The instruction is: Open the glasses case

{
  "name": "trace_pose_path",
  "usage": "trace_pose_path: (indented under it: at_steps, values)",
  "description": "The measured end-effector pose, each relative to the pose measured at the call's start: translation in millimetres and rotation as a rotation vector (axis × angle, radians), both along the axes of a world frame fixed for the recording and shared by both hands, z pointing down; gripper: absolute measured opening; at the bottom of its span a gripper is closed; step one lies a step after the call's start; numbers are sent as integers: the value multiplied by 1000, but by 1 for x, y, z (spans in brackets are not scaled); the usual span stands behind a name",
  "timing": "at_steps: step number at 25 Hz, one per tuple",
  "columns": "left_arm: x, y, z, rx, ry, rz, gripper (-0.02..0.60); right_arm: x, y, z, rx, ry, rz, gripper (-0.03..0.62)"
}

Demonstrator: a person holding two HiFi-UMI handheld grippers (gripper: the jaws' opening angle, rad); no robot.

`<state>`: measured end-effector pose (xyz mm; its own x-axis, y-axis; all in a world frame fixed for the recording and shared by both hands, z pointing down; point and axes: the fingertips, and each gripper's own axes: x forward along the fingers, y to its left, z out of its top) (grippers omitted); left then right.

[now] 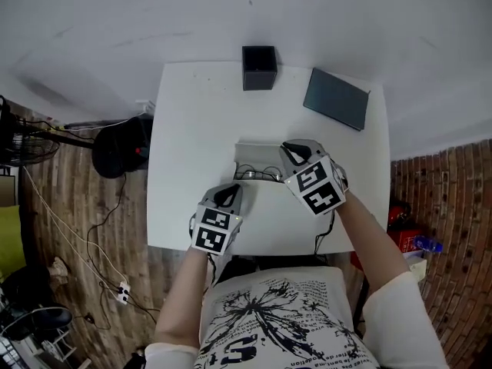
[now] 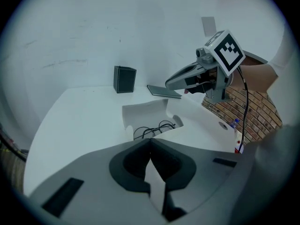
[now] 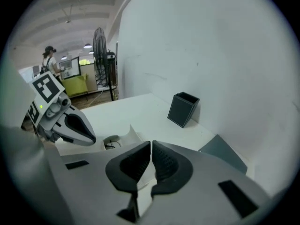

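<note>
While the glasses case (image 1: pixel 257 167) lies open at mid white table (image 1: pixel 184 121), lid raised, the left gripper (image 1: pixel 228 196) is noted by its near edge. The right gripper (image 1: pixel 287 147) is held above it. Both jaw pairs are pressed together, nothing pinched.

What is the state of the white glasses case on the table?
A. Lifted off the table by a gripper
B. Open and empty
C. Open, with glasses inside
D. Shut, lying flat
C: the glasses case stands open on the table, and dark-rimmed glasses lie inside it; neither gripper holds it.
</note>
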<state>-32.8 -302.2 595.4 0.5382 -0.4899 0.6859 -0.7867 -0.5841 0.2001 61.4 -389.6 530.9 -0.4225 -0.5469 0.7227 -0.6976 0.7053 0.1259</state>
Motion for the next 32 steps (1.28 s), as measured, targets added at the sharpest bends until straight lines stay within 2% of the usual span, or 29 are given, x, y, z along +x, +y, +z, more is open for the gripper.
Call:
trace_pose_path:
  at_steps: [1,4,9,13,19,22,25,28,32]
  values:
    - [-1,3,-8,16,3,2,14,2,5,-10,6,-33,35,18]
    - [-4,11,-34,71,14,10,14,11,23,-35,42,-120,119,15]
    - [-9,32,-90,191,42,22,14,19,65,-77,141,-232,202,15]
    - [-11,50,-149,328,76,53,14,23,101,-116,258,-335,259,15]
    - [-14,86,-240,536,148,85,14,29,158,-172,402,-444,284,14]
    - [-17,102,-286,663,250,54,14,30,183,-191,457,-467,277,14]
    - [-22,126,-318,734,301,46,14,31,207,-207,499,-489,278,14]
    - [-31,145,-334,770,304,35,14,30,227,-220,551,-483,266,13]
    - [-37,154,-335,773,304,18,14,28,245,-231,622,-425,233,12]
